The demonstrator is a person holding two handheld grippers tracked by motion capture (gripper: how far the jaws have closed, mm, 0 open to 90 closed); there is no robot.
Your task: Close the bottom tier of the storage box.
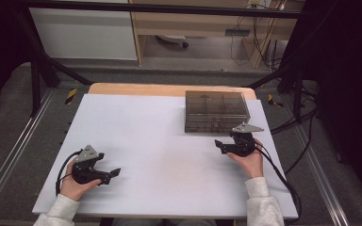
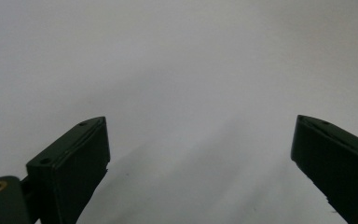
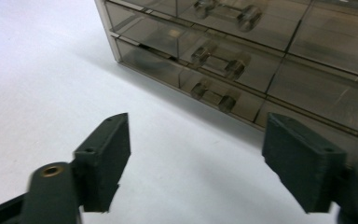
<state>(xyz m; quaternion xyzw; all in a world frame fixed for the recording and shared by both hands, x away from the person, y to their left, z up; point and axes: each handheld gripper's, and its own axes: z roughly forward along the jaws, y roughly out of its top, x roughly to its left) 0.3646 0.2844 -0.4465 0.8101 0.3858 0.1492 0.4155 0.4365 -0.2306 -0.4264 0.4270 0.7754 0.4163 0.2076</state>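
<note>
Right gripper view, nearest: your right gripper [image 3: 196,158] has its two black jaws spread wide with nothing between the pads, only bare white board [image 3: 37,70] under the gap.
Right gripper view, ahead of the jaws: the smoky clear drawer box [image 3: 242,60] stands just beyond the tips, apart from both pads; its stacked drawers face you, each with a clear bar handle [image 3: 214,95], and the lowest handle sits above the gap, slightly toward the right jaw.
Left gripper view: your left gripper [image 2: 200,154] is also spread wide, empty, with plain white board [image 2: 177,70] ahead of and between the jaws.
High view, right: your right hand [image 1: 247,157] holds its gripper [image 1: 222,146] just in front of the box [image 1: 216,112], near its right front corner; touching or not is hard to tell from up here, probably not.
High view, left: your left hand [image 1: 75,183] holds its gripper [image 1: 111,175] well apart from the box, low over the board [image 1: 160,155].
</note>
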